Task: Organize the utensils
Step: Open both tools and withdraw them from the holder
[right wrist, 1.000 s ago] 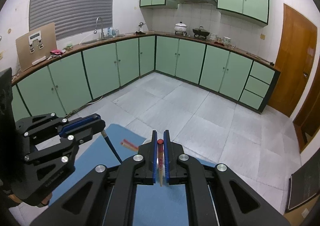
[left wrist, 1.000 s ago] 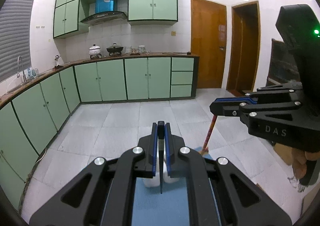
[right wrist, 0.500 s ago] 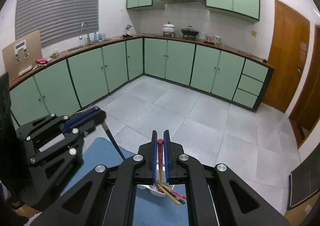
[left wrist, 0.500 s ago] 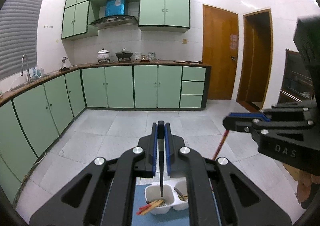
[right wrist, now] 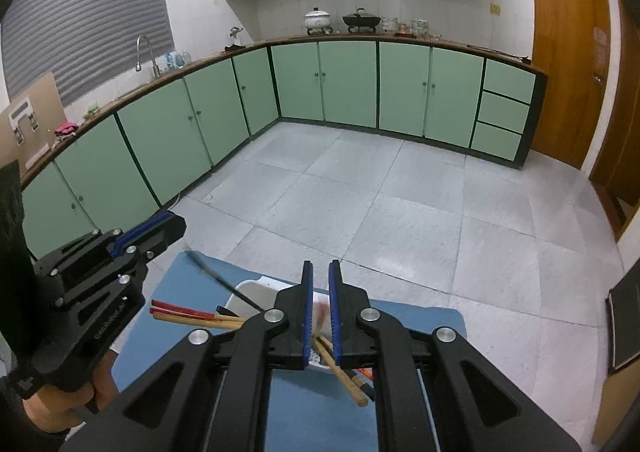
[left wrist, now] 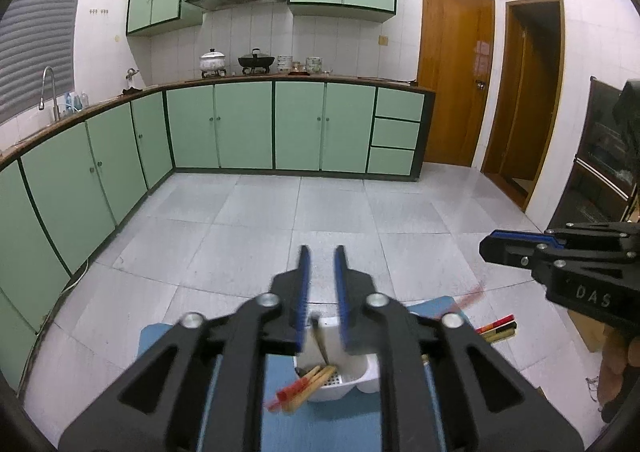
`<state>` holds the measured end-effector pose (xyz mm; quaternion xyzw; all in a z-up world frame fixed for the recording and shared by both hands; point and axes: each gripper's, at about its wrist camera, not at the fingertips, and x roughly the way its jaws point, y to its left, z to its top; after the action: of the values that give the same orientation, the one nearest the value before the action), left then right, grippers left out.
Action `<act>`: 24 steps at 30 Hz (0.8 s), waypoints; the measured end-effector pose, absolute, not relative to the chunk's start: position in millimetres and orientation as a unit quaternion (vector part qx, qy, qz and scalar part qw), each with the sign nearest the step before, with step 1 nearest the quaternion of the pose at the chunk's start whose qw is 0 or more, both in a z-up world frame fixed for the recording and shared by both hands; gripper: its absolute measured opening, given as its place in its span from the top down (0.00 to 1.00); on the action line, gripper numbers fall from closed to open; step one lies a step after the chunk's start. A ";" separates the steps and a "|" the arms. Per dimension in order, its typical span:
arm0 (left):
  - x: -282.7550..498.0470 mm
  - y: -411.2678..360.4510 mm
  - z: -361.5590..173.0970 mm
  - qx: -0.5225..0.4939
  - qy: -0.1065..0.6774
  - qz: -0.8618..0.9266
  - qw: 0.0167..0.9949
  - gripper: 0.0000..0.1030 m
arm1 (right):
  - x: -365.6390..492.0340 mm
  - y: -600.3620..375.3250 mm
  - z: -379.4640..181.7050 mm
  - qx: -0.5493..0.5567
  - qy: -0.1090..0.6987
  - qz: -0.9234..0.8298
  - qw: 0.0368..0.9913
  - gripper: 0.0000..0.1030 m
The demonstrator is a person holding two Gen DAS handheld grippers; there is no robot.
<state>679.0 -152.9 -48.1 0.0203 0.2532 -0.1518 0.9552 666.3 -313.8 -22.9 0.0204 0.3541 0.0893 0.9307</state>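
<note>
A white utensil caddy (left wrist: 354, 378) stands on a blue mat (right wrist: 420, 322), with red-tipped wooden chopsticks (left wrist: 306, 390) poking out of it. My left gripper (left wrist: 320, 264) hangs above the caddy with its jaws opening. A dark chopstick (left wrist: 321, 338) has left the pads and tilts into the caddy, also blurred in the right wrist view (right wrist: 224, 280). My right gripper (right wrist: 321, 272) is opening too. A blurred red-tipped chopstick (right wrist: 322, 312) slips down between its pads towards the caddy rim (right wrist: 256, 286). Each gripper shows in the other's view, left (right wrist: 154, 228) and right (left wrist: 516, 250).
More red-tipped chopstick ends (left wrist: 496, 328) show to the right of the caddy. A hand (right wrist: 52, 408) holds the left gripper's handle. Past the mat's far edge lies grey tiled floor (right wrist: 400, 204), then green cabinets (left wrist: 248, 124).
Both grippers came down closer over the caddy. Both pairs of jaws, earlier shut on a chopstick each, have parted, and the two chopsticks are dropping towards the caddy.
</note>
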 end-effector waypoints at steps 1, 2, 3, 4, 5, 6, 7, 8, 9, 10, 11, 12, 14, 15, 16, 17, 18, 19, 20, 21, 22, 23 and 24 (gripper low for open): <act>677.4 -151.2 -45.4 0.021 0.250 -0.150 0.956 0.74 | 664.0 -314.7 -21.3 0.023 0.354 0.090 0.931 0.90; 674.4 -149.4 -42.0 0.022 0.246 -0.149 0.957 0.72 | 660.8 -315.6 -18.9 0.025 0.352 0.089 0.931 0.90; 672.6 -148.7 -39.7 0.023 0.245 -0.149 0.958 0.72 | 658.1 -316.2 -16.8 0.023 0.349 0.088 0.933 0.90; 670.6 -146.9 -37.0 0.024 0.244 -0.148 0.958 0.72 | 657.7 -317.3 -14.1 0.024 0.346 0.089 0.934 0.90; 671.0 -145.4 -34.4 0.024 0.245 -0.148 0.958 0.72 | 653.9 -319.1 -11.4 0.026 0.344 0.089 0.934 0.90; 669.2 -144.1 -32.8 0.024 0.245 -0.147 0.958 0.72 | 653.5 -319.7 -9.5 0.026 0.342 0.088 0.935 0.90; 666.5 -141.8 -30.7 0.023 0.243 -0.145 0.959 0.70 | 649.9 -321.2 -8.1 0.026 0.339 0.086 0.936 0.90; 663.8 -139.3 -29.0 0.022 0.243 -0.144 0.959 0.69 | 646.0 -322.7 -6.2 0.026 0.338 0.085 0.937 0.89; 661.6 -138.4 -28.0 0.020 0.244 -0.143 0.959 0.69 | 642.7 -321.5 -5.2 0.026 0.335 0.083 0.938 0.89; 658.3 -135.5 -26.9 0.021 0.245 -0.141 0.959 0.68 | 637.8 -322.2 -2.9 0.026 0.331 0.082 0.940 0.89; 655.5 -134.7 -26.6 0.020 0.246 -0.140 0.959 0.67 | 633.8 -322.5 -1.0 0.027 0.329 0.083 0.940 0.88; 651.3 -131.0 -26.3 0.017 0.248 -0.139 0.959 0.66 | 630.8 -322.5 0.0 0.028 0.328 0.083 0.941 0.88; 641.7 -127.3 -27.5 0.013 0.254 -0.138 0.957 0.64 | 620.5 -322.7 1.5 0.030 0.324 0.084 0.942 0.88; 636.3 -124.9 -28.1 0.014 0.256 -0.138 0.957 0.64 | 615.1 -322.7 1.9 0.029 0.321 0.085 0.943 0.88; 632.1 -123.4 -28.7 0.016 0.258 -0.137 0.956 0.62 | 610.2 -323.1 2.1 0.031 0.317 0.086 0.944 0.87; 626.3 -120.6 -29.9 0.016 0.261 -0.136 0.956 0.59 | 603.8 -323.1 0.8 0.034 0.315 0.088 0.944 0.86; 619.3 -116.8 -31.5 0.015 0.264 -0.134 0.955 0.57 | 597.0 -322.2 -0.2 0.034 0.312 0.088 0.945 0.84; 613.0 -114.0 -32.9 0.015 0.267 -0.131 0.955 0.53 | 590.8 -320.6 -1.9 0.035 0.308 0.087 0.947 0.82; 606.7 -110.2 -34.5 0.012 0.269 -0.130 0.954 0.51 | 583.2 -319.7 -4.1 0.035 0.304 0.085 0.948 0.81; 597.2 -104.6 -36.7 0.007 0.274 -0.129 0.953 0.50 | 574.0 -319.1 -7.3 0.042 0.301 0.087 0.949 0.78; 590.5 -101.0 -38.2 0.006 0.276 -0.127 0.953 0.47 | 565.0 -318.9 -10.9 0.051 0.300 0.090 0.948 0.75; 581.2 -98.3 -39.5 0.007 0.279 -0.124 0.952 0.42 | 554.6 -318.6 -14.5 0.060 0.297 0.092 0.948 0.73; 570.9 -94.2 -40.7 0.008 0.280 -0.121 0.952 0.38 | 543.5 -317.7 -17.7 0.062 0.292 0.088 0.950 0.67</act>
<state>570.9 -94.2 -40.7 0.0083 0.2797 -0.1214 0.9524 543.5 -317.7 -17.7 0.0620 0.2920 0.0880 0.9503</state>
